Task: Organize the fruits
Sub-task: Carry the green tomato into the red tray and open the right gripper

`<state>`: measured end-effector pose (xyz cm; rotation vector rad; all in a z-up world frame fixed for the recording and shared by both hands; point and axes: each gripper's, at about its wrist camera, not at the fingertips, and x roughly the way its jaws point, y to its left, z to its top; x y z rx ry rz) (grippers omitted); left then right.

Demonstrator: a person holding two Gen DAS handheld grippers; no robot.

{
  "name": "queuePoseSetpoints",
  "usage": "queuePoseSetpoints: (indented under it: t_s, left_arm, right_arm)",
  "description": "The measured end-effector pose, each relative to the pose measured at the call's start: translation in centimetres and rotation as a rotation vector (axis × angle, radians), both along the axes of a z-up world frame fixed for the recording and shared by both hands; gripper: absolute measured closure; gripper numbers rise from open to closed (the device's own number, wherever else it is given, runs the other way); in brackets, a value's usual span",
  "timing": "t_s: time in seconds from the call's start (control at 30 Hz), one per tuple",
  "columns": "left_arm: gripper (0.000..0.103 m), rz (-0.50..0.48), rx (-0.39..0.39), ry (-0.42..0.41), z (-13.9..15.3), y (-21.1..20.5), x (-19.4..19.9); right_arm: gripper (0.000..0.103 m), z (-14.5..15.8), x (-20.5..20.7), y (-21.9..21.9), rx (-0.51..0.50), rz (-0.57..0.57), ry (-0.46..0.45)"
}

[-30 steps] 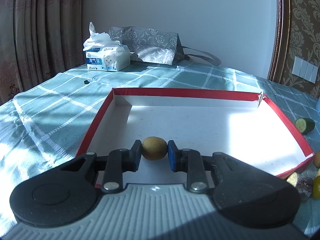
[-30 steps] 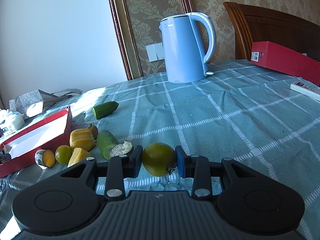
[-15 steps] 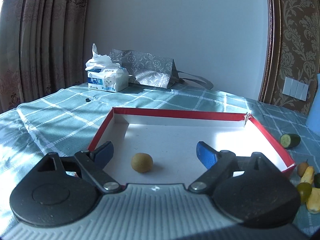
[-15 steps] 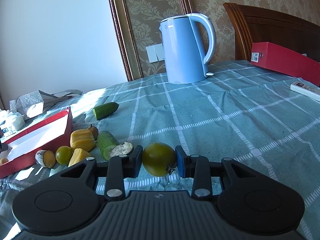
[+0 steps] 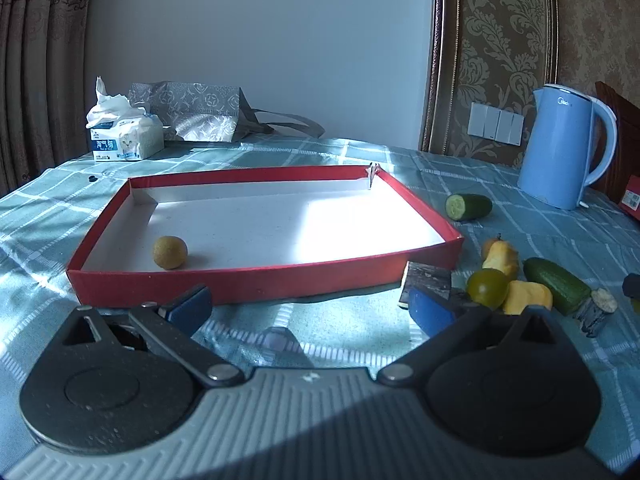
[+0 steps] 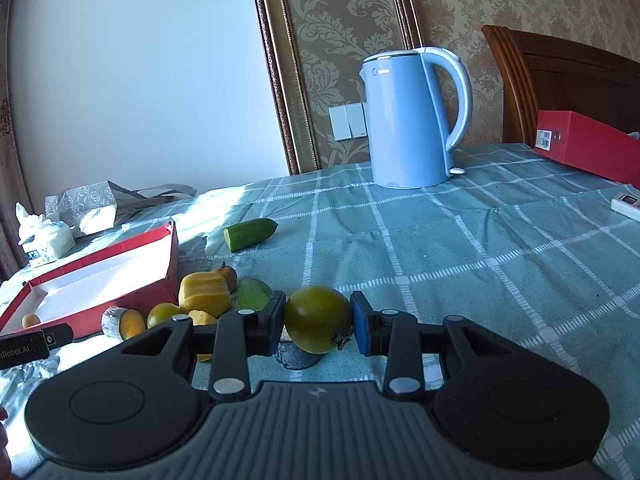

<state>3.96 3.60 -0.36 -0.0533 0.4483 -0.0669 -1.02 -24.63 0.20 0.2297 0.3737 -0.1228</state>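
Observation:
A shallow red box (image 5: 264, 276) with a white floor lies on the checked cloth; it also shows in the right wrist view (image 6: 100, 292). A brown kiwi (image 5: 169, 252) sits inside near its front left. My left gripper (image 5: 308, 310) is open and empty, just in front of the box. My right gripper (image 6: 318, 322) is shut on a green tomato (image 6: 318, 318), held above the cloth. Loose produce lies right of the box: a green tomato (image 5: 487, 288), yellow chunks (image 5: 526, 296), a pear core (image 5: 500, 256) and cucumber pieces (image 5: 556, 284).
A blue kettle (image 6: 408, 120) stands at the back. A half cucumber (image 6: 250, 233) lies near the box's far corner. A tissue pack (image 5: 124, 136) and grey bag (image 5: 188, 112) stand far left. A red box (image 6: 588, 148) and a remote (image 6: 626, 202) sit at the right.
My left gripper let go of the kiwi, opened wide and drew back out of the box, turning right. My right gripper rose with the green tomato.

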Motion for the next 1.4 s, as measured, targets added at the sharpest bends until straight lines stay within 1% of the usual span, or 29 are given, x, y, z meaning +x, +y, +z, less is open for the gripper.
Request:
queuePoseSetpoints:
  t_s: [0.07,0.13,0.27,0.4,0.57,0.73,0.87,1.03,1.17,1.23,1.3,1.37,1.4]
  left_arm:
    - [0.000,-0.007,0.002,-0.012,0.0,-0.5,-0.6]
    - [0.000,-0.011,0.015,-0.004,-0.1,-1.0,-0.5]
    - [0.000,-0.010,-0.033,0.021,-0.2,-0.5,-0.2]
    - [0.000,0.035,-0.069,0.031,-0.3,0.3,-0.3]
    - [0.000,0.043,-0.048,0.025,-0.1,0.1,-0.4]
    - [0.000,0.050,-0.060,0.050,-0.3,0.4,-0.1]
    - [0.000,0.051,-0.073,0.055,-0.4,0.6,0.0]
    - [0.000,0.069,-0.086,0.071,-0.5,0.9,0.2]
    - [0.000,0.085,-0.101,0.073,-0.5,1.2,0.3]
    - [0.000,0.092,-0.109,0.071,-0.5,1.3,0.2]
    - [0.000,0.091,-0.111,0.074,-0.5,1.4,0.3]
    - [0.000,0.087,-0.111,0.075,-0.6,1.4,0.3]
    - [0.000,0.086,-0.112,0.076,-0.6,1.4,0.4]
  right_arm:
    - [0.069,0.4,0.4,0.5,0.000,0.023,-0.002]
    - [0.069,0.7,1.0,1.1,0.003,0.059,-0.002]
    - [0.069,1.5,2.6,2.3,0.024,0.146,0.010]
    - [0.069,2.4,4.8,4.4,-0.015,0.221,0.022]
    - [0.069,3.0,8.1,6.5,0.001,0.297,0.055]
    - [0.069,3.5,11.6,9.3,-0.056,0.366,0.088]
    - [0.069,3.3,14.2,11.1,-0.105,0.405,0.135]
    - [0.069,2.1,17.1,12.4,-0.120,0.434,0.208]
    - [0.069,1.6,18.0,13.0,-0.121,0.469,0.238]
    - [0.069,1.2,18.4,13.4,-0.137,0.476,0.258]
    - [0.068,0.9,18.5,13.5,-0.141,0.473,0.255]
    - [0.066,0.9,18.6,13.3,-0.136,0.478,0.253]
    - [0.060,1.1,18.4,13.0,-0.122,0.469,0.235]
